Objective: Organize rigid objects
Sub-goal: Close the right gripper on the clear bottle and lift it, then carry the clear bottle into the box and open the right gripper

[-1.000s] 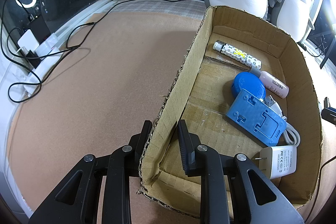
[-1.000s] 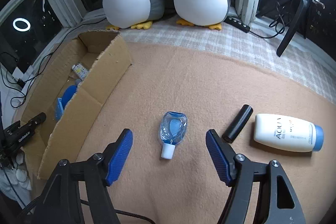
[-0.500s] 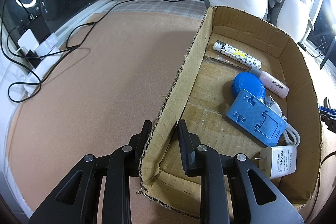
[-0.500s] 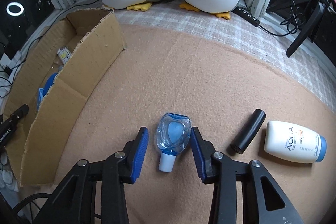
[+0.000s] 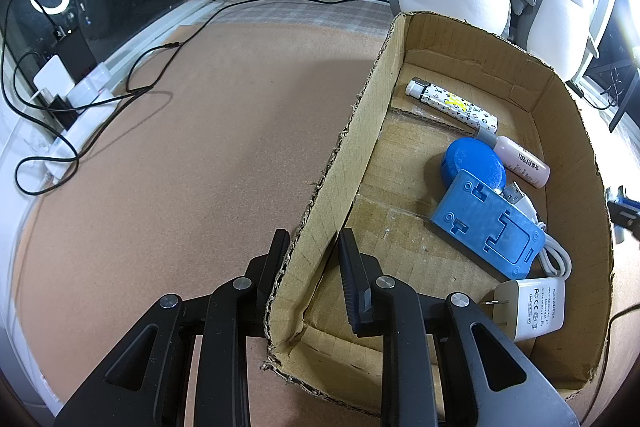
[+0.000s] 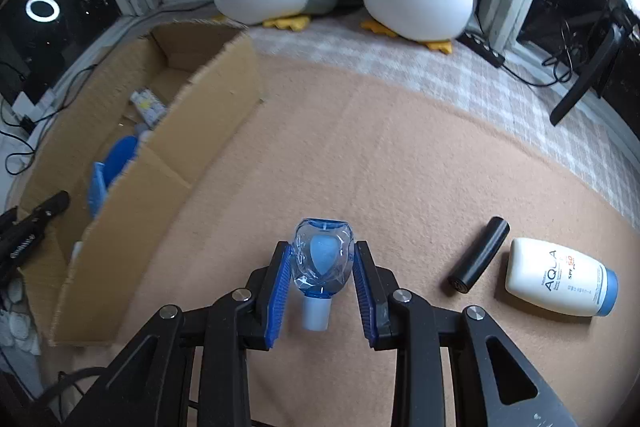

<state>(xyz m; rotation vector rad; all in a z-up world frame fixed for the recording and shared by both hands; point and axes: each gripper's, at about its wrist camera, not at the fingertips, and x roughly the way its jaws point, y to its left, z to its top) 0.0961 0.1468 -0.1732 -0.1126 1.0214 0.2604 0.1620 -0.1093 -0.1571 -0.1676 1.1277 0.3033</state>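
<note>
Left wrist view first: your left gripper (image 5: pixel 310 251) is pinched on the near side wall of the cardboard box (image 5: pixel 576 163), one finger outside, one inside, so the box is pinned in place. Already inside are a patterned tube (image 5: pixel 450 103), a pink bottle (image 5: pixel 520 167), a round blue lid (image 5: pixel 472 163), a blue plastic stand (image 5: pixel 486 227) and a white charger (image 5: pixel 536 307). I'd just hold that wall steady and not twist it, since the cardboard looks floppy.

Right wrist view: your right gripper (image 6: pixel 322 267) has its blue pads closed on the clear blue bottle (image 6: pixel 322 259), gripping across the wide body with the white cap pointing back at you. Can't tell if it's off the blanket (image 6: pixel 400 155) yet. The plastic looks slick and rounded, so I'd keep the squeeze firm and lift straight up before swinging left to the box. The black tube (image 6: pixel 478 255) and white sunscreen bottle (image 6: pixel 560 279) lie off to the right, well clear.
</note>
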